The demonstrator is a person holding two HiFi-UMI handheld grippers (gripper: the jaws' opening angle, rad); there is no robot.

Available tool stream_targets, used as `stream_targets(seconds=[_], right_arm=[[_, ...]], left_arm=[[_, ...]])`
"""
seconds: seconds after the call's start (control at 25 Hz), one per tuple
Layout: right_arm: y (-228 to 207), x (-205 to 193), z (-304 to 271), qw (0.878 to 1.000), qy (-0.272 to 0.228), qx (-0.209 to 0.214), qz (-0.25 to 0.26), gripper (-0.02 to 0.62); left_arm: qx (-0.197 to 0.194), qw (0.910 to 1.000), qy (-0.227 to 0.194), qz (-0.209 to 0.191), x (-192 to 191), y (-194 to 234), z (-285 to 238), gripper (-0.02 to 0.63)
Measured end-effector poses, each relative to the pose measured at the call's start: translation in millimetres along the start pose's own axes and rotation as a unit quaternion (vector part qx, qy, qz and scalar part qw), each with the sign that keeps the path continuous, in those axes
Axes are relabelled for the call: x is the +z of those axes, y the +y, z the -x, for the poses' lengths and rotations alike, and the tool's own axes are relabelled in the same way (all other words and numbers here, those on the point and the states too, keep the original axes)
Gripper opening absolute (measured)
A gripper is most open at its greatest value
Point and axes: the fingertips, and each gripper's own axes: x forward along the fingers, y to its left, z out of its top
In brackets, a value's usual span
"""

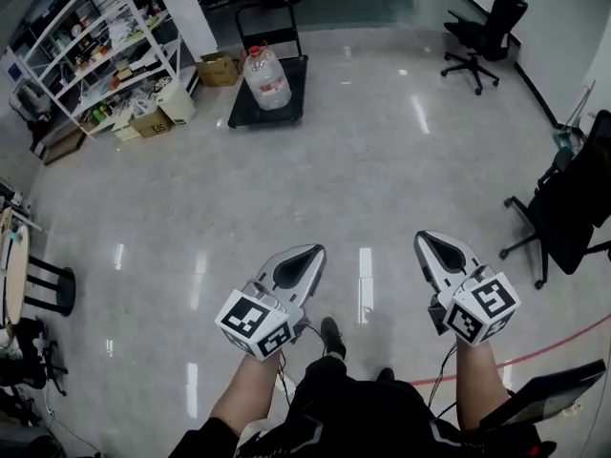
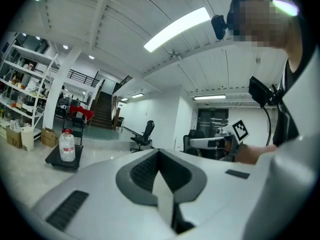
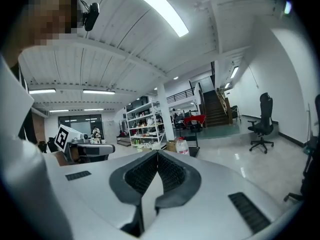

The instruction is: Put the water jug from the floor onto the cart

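Water jug [image 1: 266, 77] stands upright on the cart [image 1: 268, 117] — off the floor, so the job looks finished; left gripper [image 1: 313, 254] and right gripper [image 1: 427, 240], well apart from it, are clenched on nothing — probably idle, with nothing left to carry.

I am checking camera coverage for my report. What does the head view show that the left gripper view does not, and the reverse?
Only the head view: the red floor line, the person's shoe and the stool at the left edge.
Only the left gripper view: the ceiling light strip and the staircase.
Both: the water jug standing on the cart, the white shelves, a black office chair and the right gripper, which is shut.
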Motion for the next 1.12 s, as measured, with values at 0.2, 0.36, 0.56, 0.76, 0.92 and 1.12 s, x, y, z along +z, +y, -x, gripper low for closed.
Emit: stream_targets(seconds=[0.2,0.36,0.56,0.76,0.92,1.12], right_arm=[[-3.1,-26.9,82.8,1.000,0.002,0.004,0.000,0.003],[-2.6,-30.2,142.0,1.000,-0.006,0.009,0.003,0.003],[11.8,-46.5,180.3,1.000,-0.004,0.000,-0.004,0.003],[36.3,-41.0,194.8,1.000,-0.009,-0.009,0.003,0.003],[61.9,-34.9,193.4,1.000,-0.019,-0.013,0.011,0.003],[92.9,-26.8,181.0,1.000,-0.017,-0.014,0.013,0.003]], left_arm=[[0.026,0.9997,0.006,0.001,-26.6,-76.2,18.5,0.002],[0.032,0.9992,0.019,-0.016,-33.6,-139.5,28.2,0.002],[0.011,0.9984,0.035,-0.043,-49.4,-188.5,45.7,0.002],[-0.010,0.9994,0.029,-0.018,-46.1,-205.2,63.7,0.002],[-0.023,0.9992,0.019,-0.025,-35.6,-201.8,81.4,0.002],[-0.026,0.9988,-0.005,-0.042,-8.5,-187.3,104.8,0.002]])
